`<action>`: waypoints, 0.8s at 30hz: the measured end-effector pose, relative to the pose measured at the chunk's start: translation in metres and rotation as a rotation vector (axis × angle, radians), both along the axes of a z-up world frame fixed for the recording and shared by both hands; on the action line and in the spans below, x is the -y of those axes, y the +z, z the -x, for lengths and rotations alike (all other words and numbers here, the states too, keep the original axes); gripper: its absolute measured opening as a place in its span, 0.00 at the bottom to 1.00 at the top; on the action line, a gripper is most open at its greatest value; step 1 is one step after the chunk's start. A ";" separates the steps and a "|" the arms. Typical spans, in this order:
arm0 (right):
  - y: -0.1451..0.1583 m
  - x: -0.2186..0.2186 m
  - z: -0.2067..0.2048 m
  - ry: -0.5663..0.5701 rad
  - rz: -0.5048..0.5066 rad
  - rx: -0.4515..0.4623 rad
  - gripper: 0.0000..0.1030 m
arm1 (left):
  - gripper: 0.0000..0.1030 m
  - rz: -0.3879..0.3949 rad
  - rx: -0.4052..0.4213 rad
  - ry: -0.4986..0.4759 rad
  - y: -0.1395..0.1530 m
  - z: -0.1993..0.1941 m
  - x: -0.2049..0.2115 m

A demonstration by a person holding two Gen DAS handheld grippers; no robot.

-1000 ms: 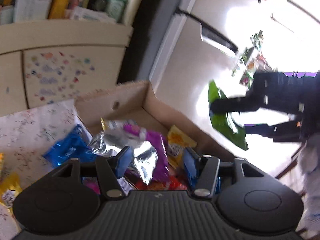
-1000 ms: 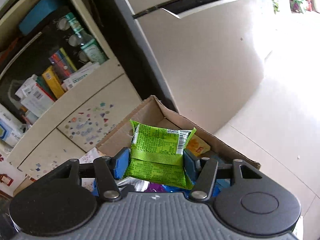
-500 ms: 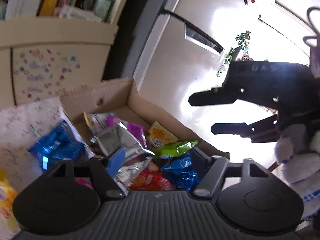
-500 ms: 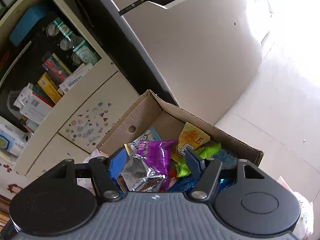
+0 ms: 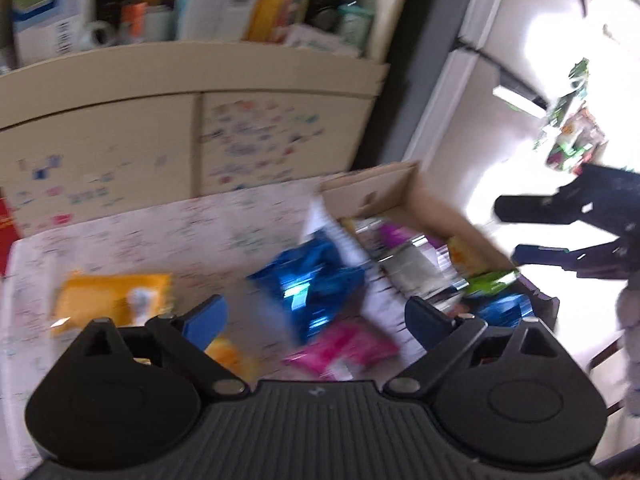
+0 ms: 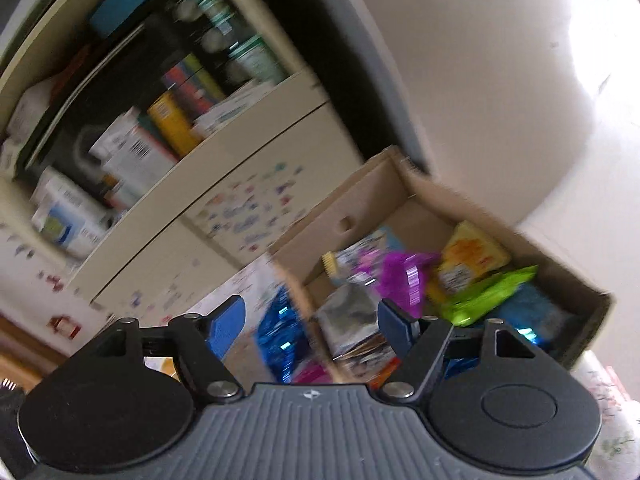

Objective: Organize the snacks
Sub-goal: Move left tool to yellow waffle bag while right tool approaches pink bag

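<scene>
Noting both our grippers, left & right: jaws opening, nothing gripped; green pack lies in cardboard box.

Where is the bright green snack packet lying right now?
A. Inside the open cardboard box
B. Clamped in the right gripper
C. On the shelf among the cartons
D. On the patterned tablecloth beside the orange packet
A: the bright green snack packet lies among other wrappers inside the open cardboard box, while the right gripper, jaws opening, has nothing between them.
</scene>
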State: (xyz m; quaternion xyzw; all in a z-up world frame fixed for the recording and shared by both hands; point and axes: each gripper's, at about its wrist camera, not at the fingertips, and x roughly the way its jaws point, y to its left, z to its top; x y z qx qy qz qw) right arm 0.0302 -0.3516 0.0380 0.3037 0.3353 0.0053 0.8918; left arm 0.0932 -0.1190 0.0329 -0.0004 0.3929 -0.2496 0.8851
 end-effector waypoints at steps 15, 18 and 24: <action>-0.056 -0.065 -0.032 0.087 -0.137 -0.267 0.80 | 0.92 -0.124 -0.148 0.167 -0.056 -0.033 -0.028; -0.061 -0.067 -0.035 0.032 -0.124 -0.295 0.80 | 0.92 -0.107 -0.180 0.208 -0.064 -0.039 -0.030; -0.072 -0.069 -0.039 -0.043 -0.158 -0.340 0.80 | 0.93 -0.065 -0.215 0.286 -0.073 -0.053 -0.034</action>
